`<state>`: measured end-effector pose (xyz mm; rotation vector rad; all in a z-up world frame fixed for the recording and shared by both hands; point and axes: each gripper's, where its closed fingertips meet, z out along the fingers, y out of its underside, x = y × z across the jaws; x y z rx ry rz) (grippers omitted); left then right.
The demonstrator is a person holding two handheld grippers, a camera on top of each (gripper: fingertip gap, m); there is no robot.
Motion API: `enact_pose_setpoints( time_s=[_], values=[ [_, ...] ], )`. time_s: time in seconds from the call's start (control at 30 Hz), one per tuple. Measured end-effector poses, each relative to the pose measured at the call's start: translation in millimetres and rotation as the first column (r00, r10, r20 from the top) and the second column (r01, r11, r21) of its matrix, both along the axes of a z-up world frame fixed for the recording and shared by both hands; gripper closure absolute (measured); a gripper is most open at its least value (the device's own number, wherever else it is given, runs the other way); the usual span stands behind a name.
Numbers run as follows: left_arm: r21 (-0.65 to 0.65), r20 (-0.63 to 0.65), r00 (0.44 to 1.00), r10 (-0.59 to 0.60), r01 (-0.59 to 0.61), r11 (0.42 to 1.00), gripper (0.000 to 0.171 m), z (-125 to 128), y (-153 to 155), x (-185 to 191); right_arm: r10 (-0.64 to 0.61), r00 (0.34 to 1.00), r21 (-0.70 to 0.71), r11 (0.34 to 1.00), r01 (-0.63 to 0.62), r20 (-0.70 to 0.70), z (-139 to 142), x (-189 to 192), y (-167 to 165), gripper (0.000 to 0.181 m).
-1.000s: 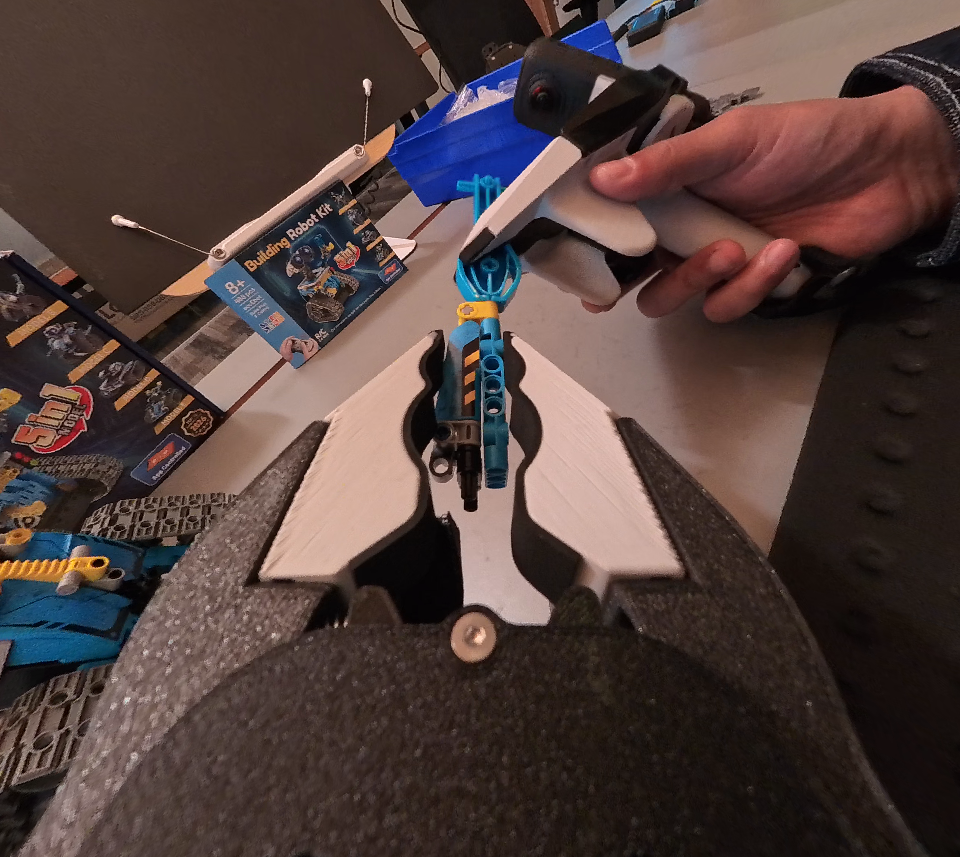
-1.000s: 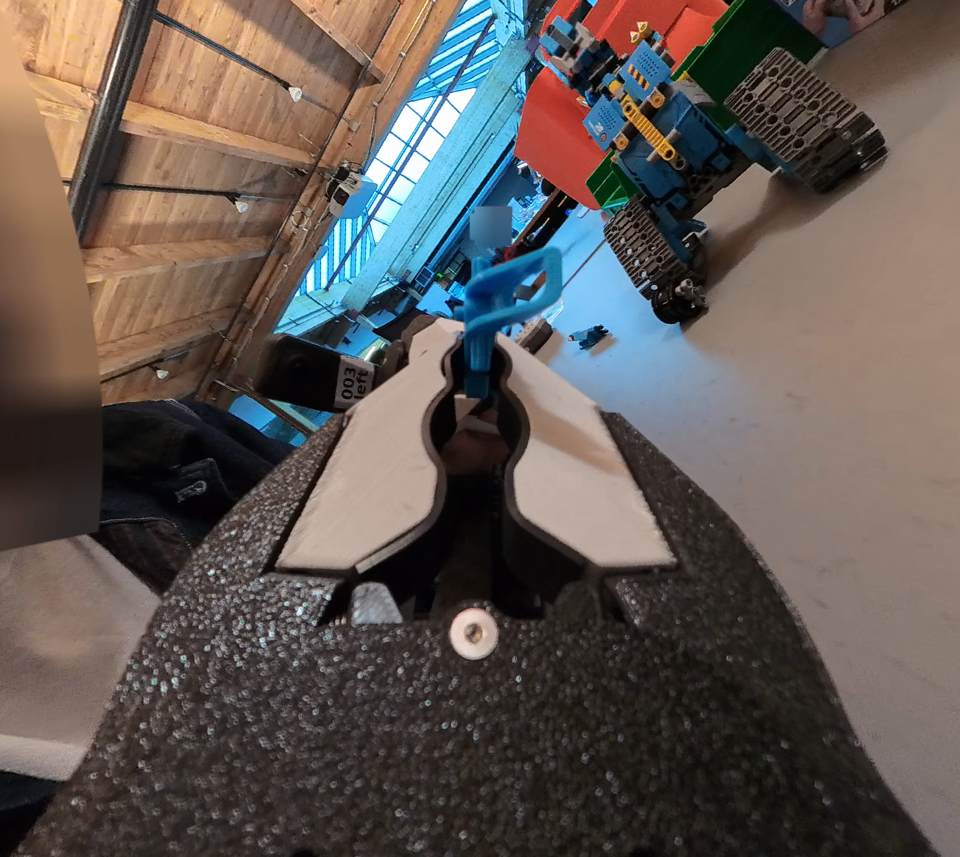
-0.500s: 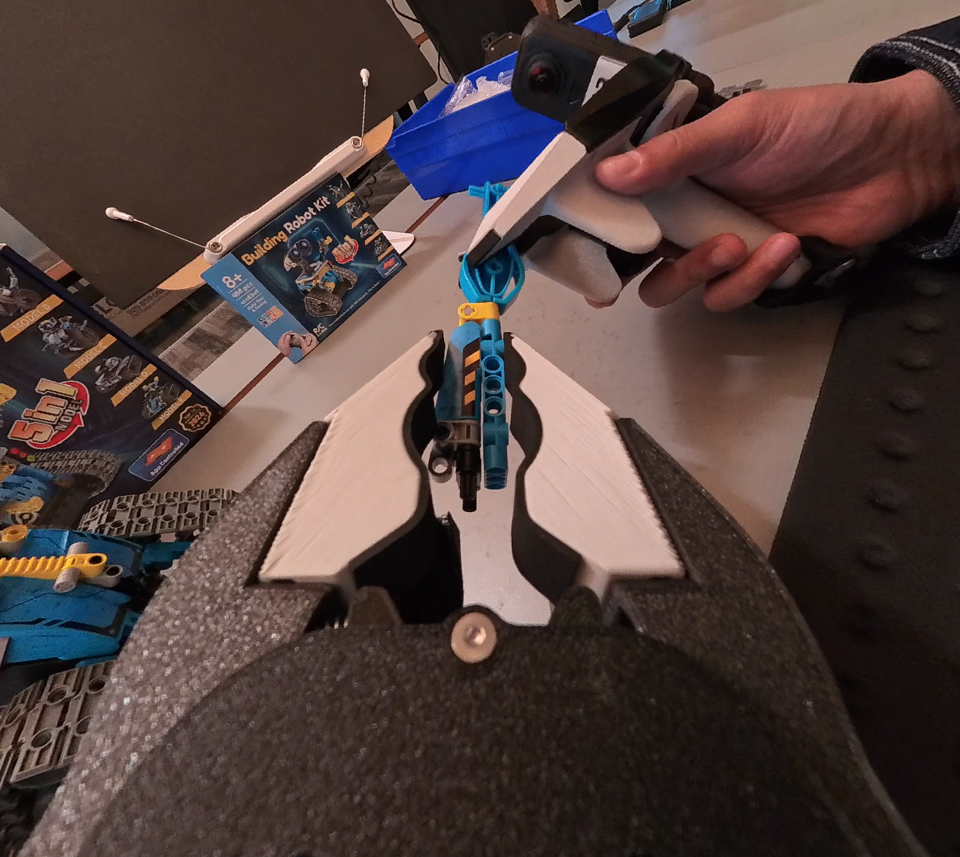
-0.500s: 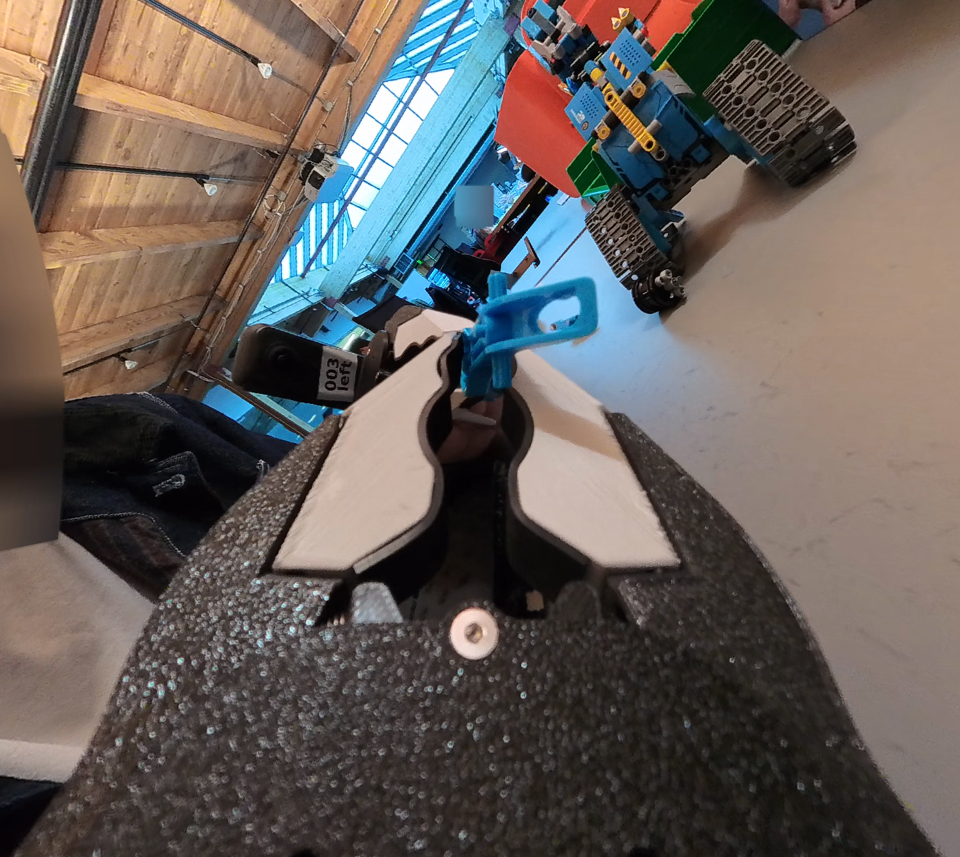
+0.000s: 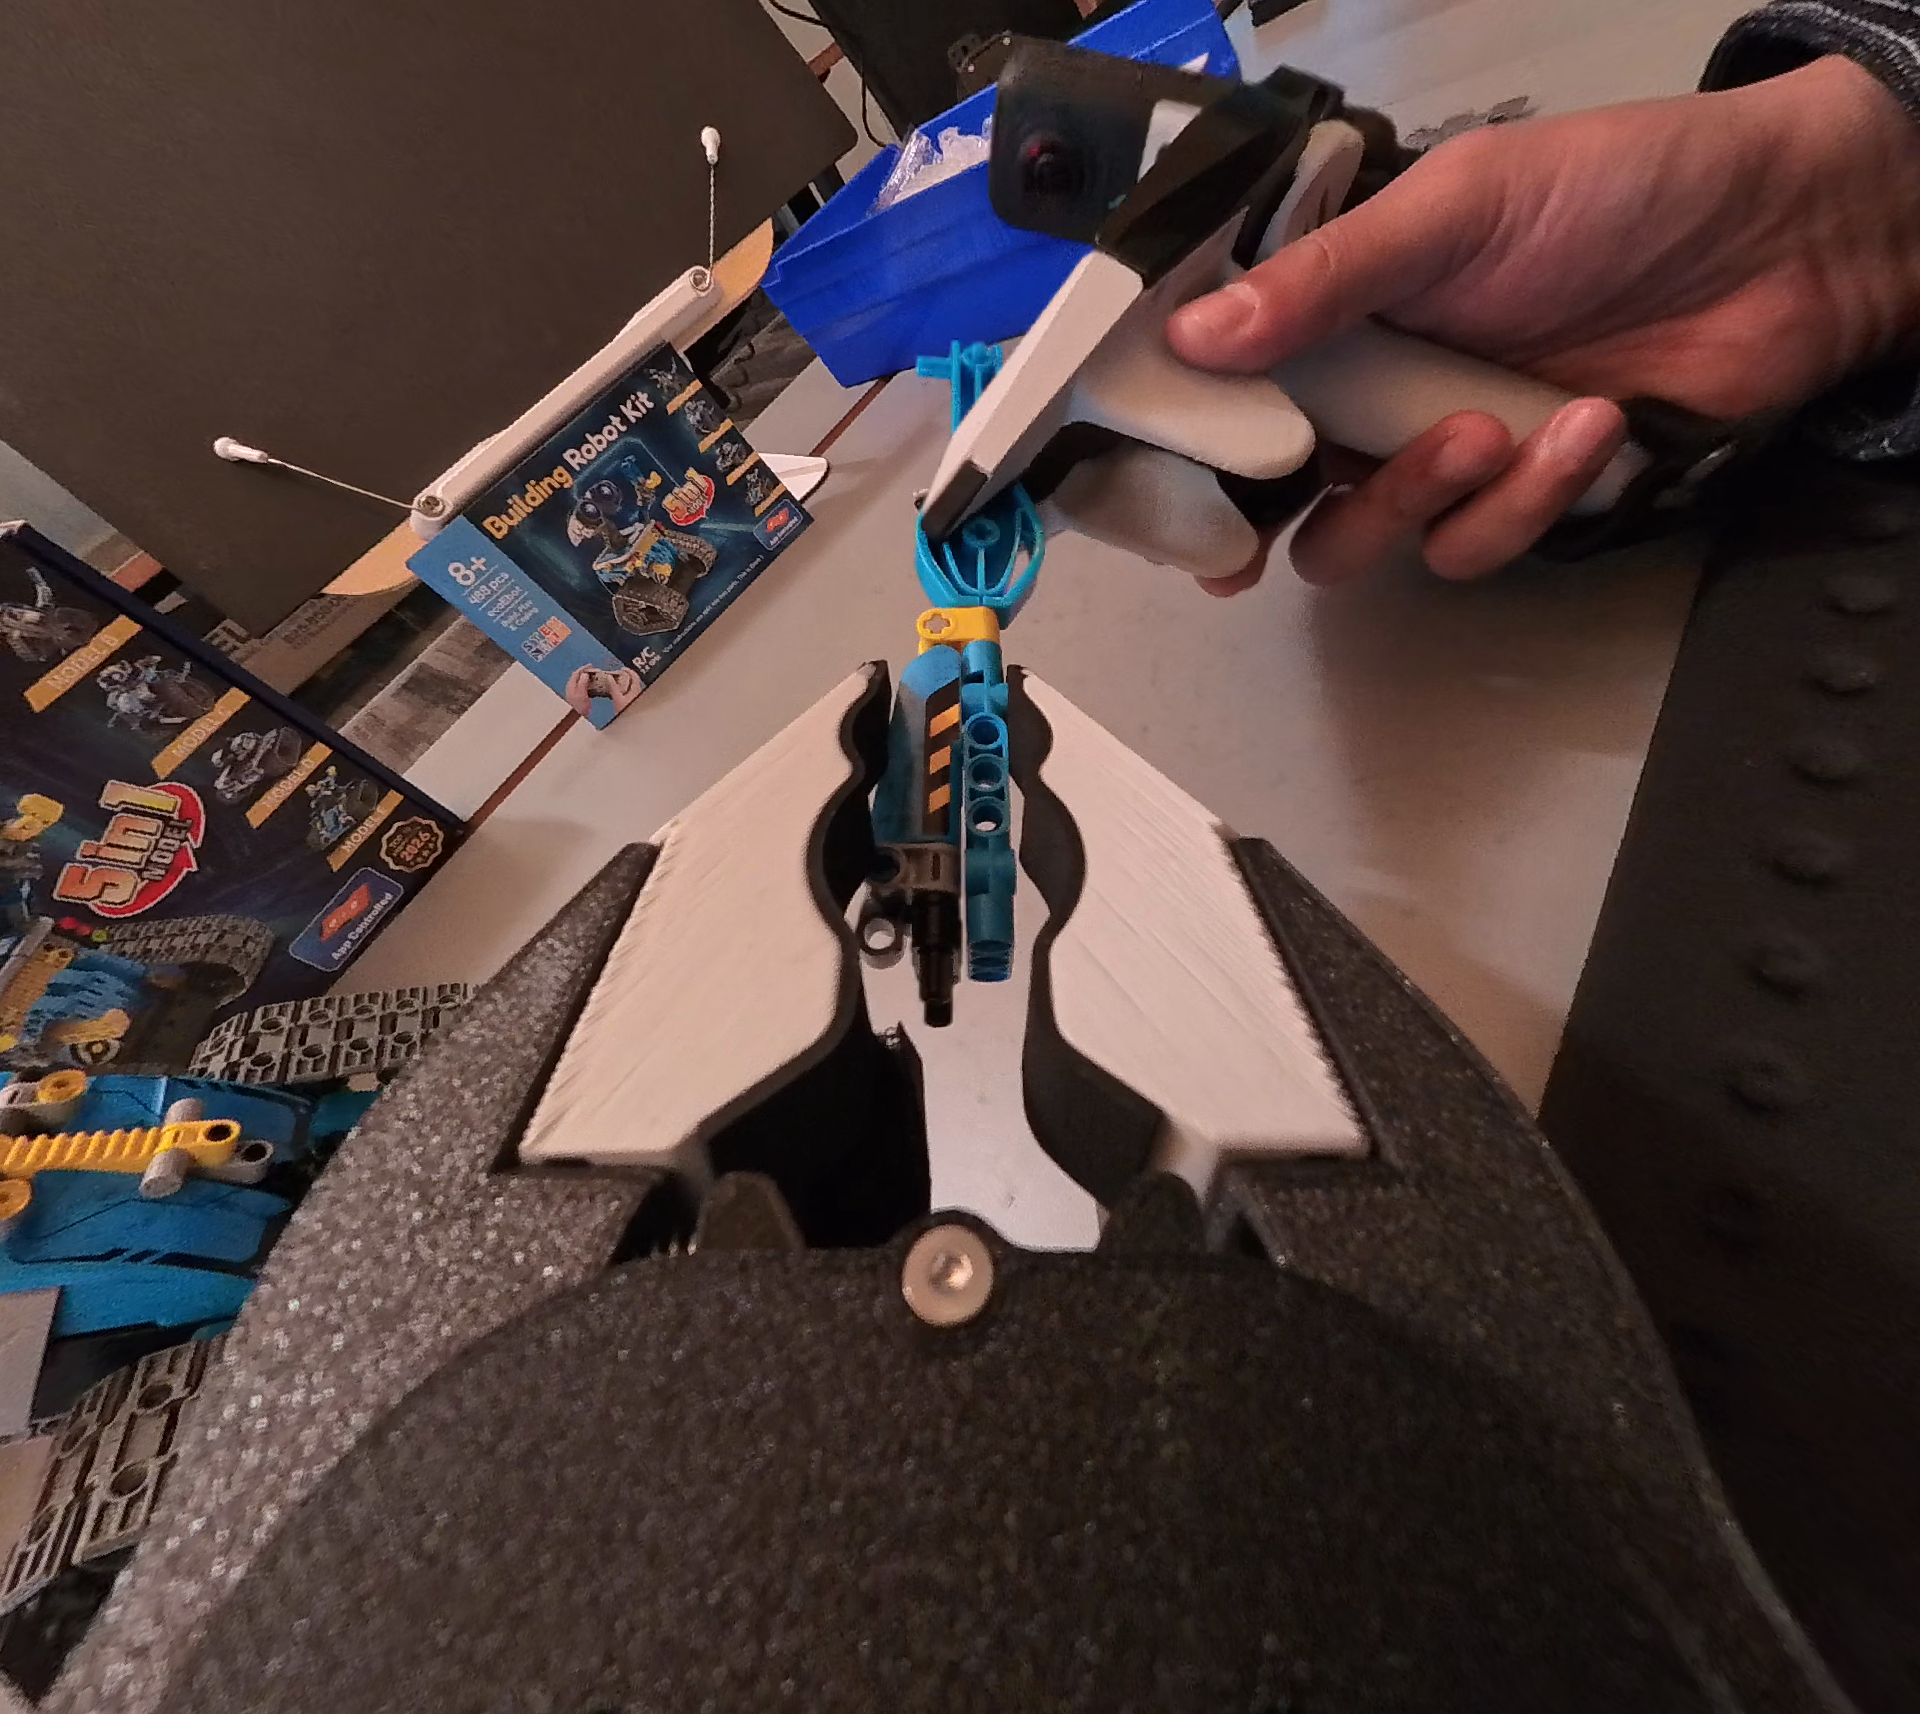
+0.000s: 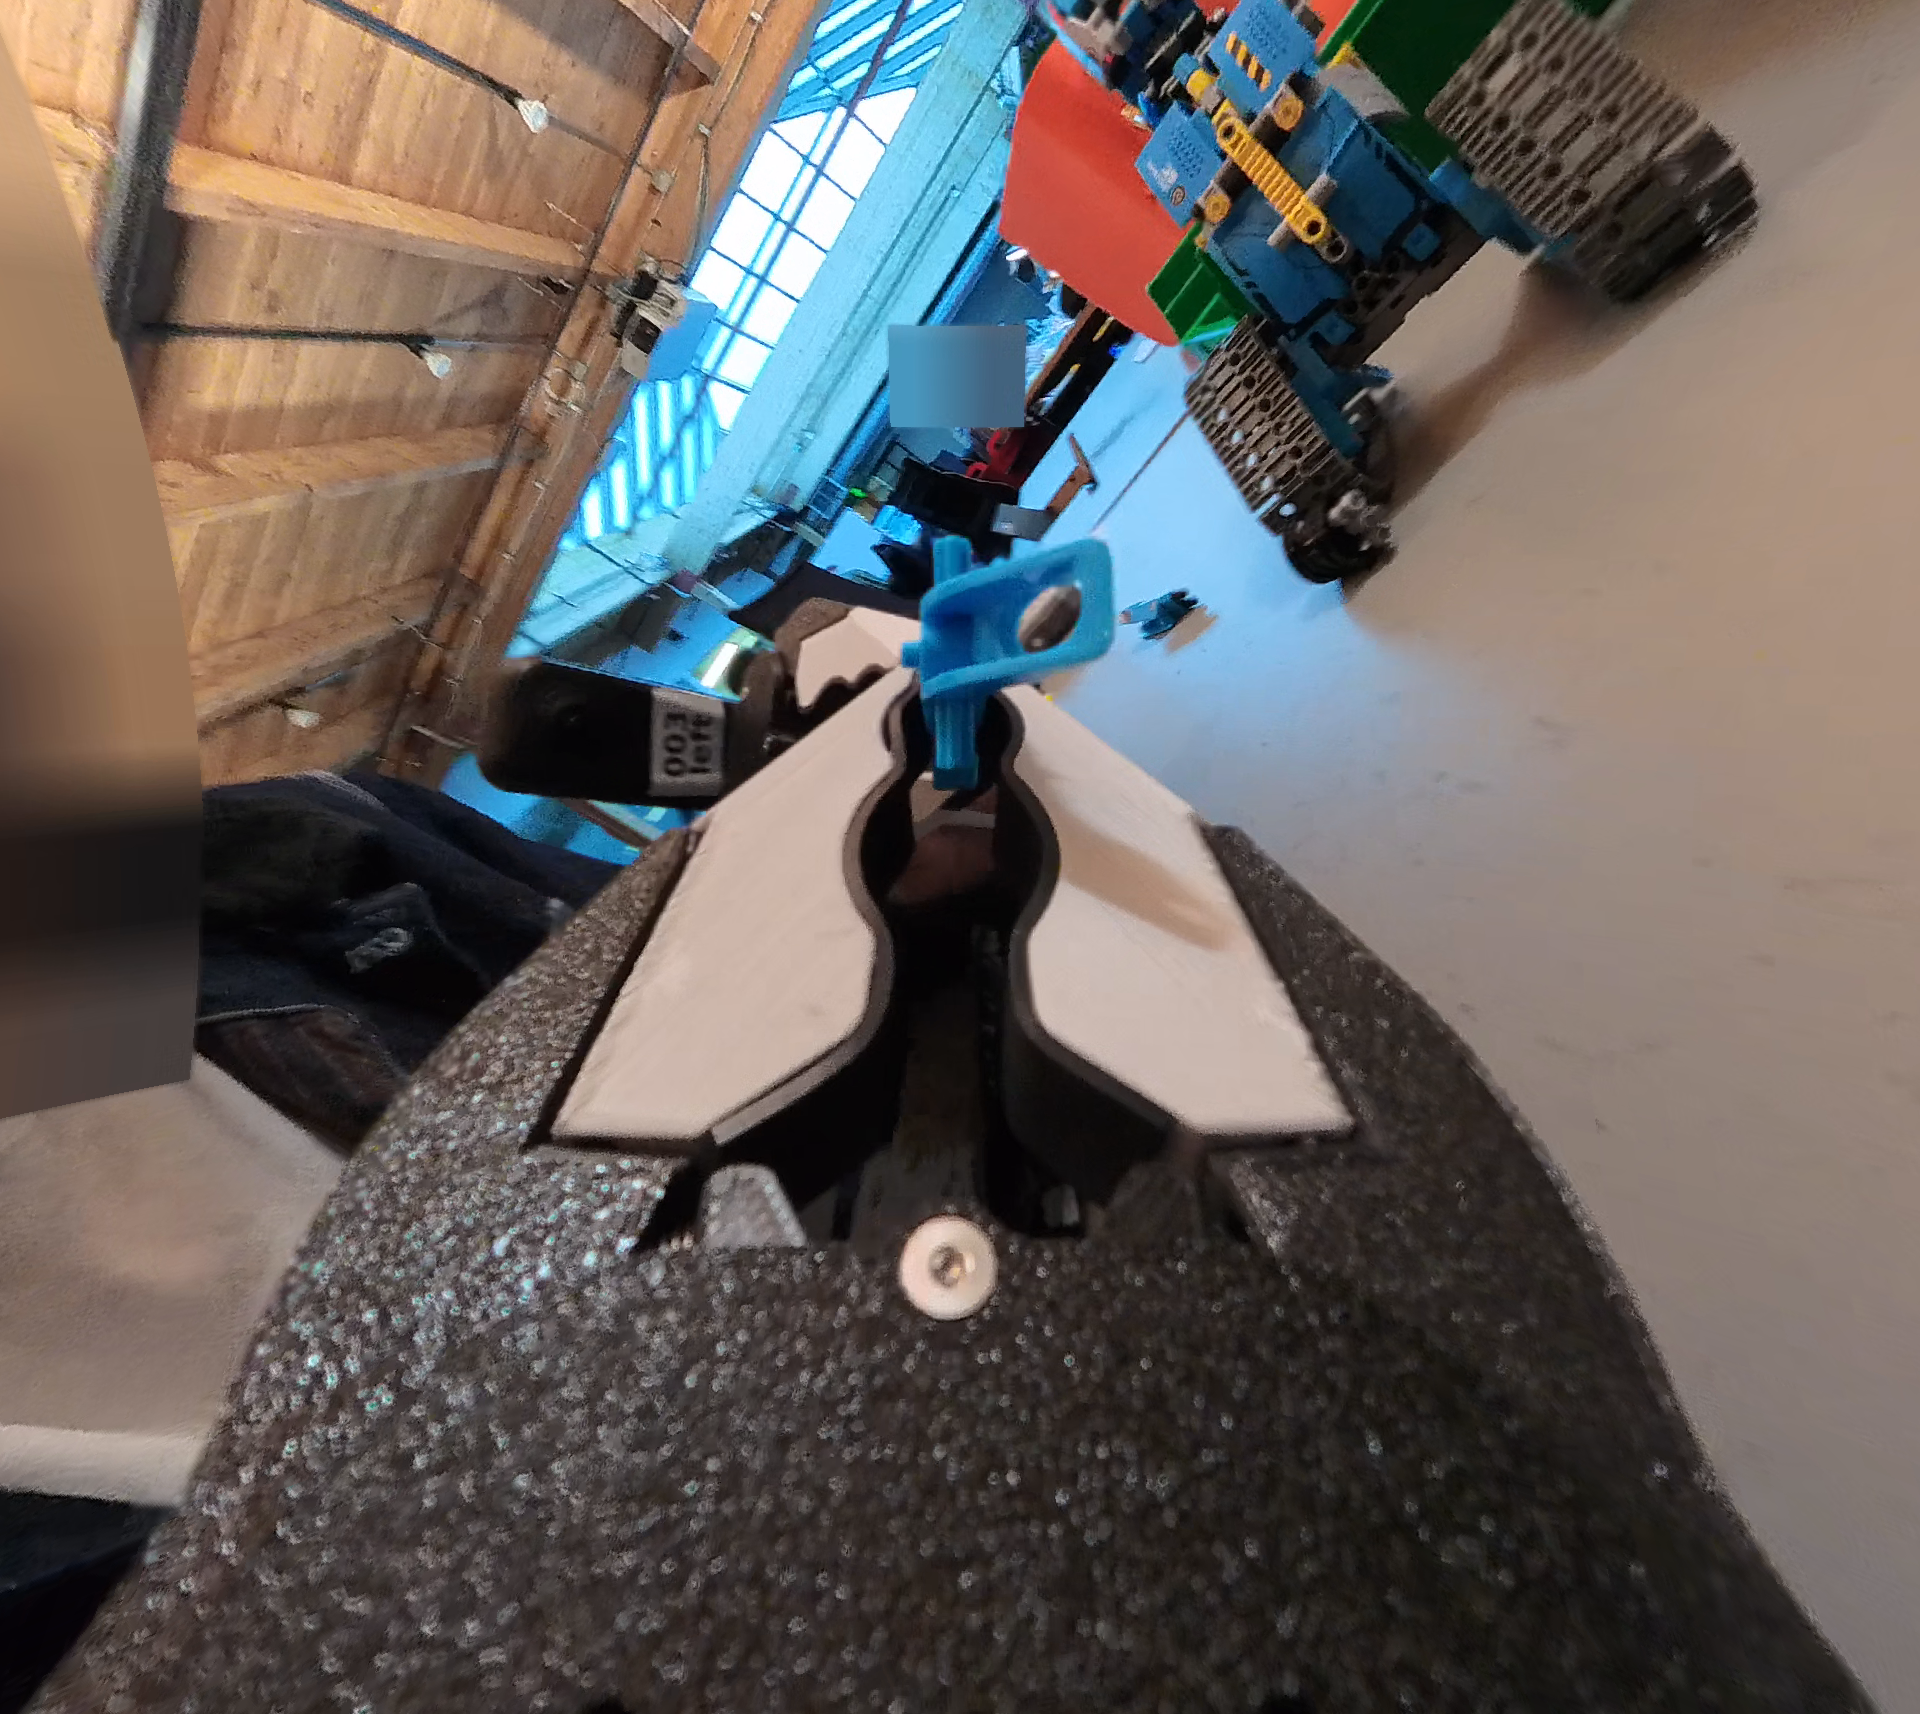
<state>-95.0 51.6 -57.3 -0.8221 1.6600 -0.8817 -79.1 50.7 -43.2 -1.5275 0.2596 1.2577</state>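
Observation:
My left gripper [image 5: 945, 677] is shut on a blue toy arm assembly [image 5: 951, 791] with orange stripes, a yellow connector and a black pin at its near end. It holds the assembly above the grey table [image 5: 1299, 781]. A light blue claw piece [image 5: 977, 552] sits at the assembly's far end. My right gripper [image 5: 961, 511], held by a hand [image 5: 1610, 293], is shut on that claw. In the right wrist view the right gripper [image 6: 956, 698] pinches the claw [image 6: 1003, 620], with the left gripper's camera [image 6: 613, 739] just behind it.
A blue tracked robot model [image 6: 1351, 137] stands on the table and shows at the lower left [image 5: 125, 1165]. Two kit boxes [image 5: 613, 532] [image 5: 187, 833], a blue bin [image 5: 935, 262] and a black board [image 5: 364, 106] lie beyond. Orange and green parts [image 6: 1195, 2] stand behind the model.
The right gripper has rolled and drawn nearer the tracked model, turning the blue claw in its jaws. The left gripper has held still with the arm assembly.

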Motion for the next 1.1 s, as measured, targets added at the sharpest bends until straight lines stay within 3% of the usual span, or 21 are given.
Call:
enact_pose_setpoints(
  time_s=[0.13, 0.3, 0.43, 0.53, 0.63, 0.8, 0.93, 1.1],
  values=[
    [-0.032, -0.01, 1.0, -0.011, 0.011, 0.999, 0.151, -1, 0, 0, -0.11, 0.976, 0.087, 0.992, 0.095, 0.189, 12, 7, -2, 0.176],
    [-0.016, -0.034, 0.999, -0.013, 0.013, 1.0, 0.151, -6, -1, 1, -0.102, 0.983, 0.109, 0.99, 0.086, 0.151, 18, 7, -5, 0.175],
    [-0.002, -0.07, 0.998, -0.005, 0.005, 1.0, 0.151, -13, -1, 3, -0.126, 0.938, 0.06, 0.992, 0.113, 0.322, 2, 2, 1, 0.175],
    [-0.035, -0.188, 0.982, -0.003, -0.003, 0.999, 0.151, -33, 1, 5, -0.131, 0.882, -0.011, 0.988, 0.153, 0.453, -18, 4, 5, 0.176],
    [-0.136, -0.381, 0.924, -0.025, -0.029, 0.99, 0.151, -66, 4, 6, -0.099, 0.832, -0.065, 0.985, 0.16, 0.546, -33, 4, 5, 0.175],
    [-0.274, -0.512, 0.851, -0.117, -0.032, 0.961, 0.151, -88, -3, 0, 0.005, 0.764, -0.162, 0.978, 0.13, 0.645, -59, -4, 5, 0.175],
    [-0.264, -0.534, 0.835, -0.131, -0.017, 0.964, 0.151, -93, -7, -1, 0.063, 0.732, -0.229, 0.965, 0.129, 0.679, -76, -7, 5, 0.175],
    [-0.245, -0.527, 0.841, -0.125, -0.01, 0.969, 0.151, -92, -7, 0, 0.067, 0.734, -0.229, 0.966, 0.122, 0.676, -76, -9, 6, 0.175]
  ],
)
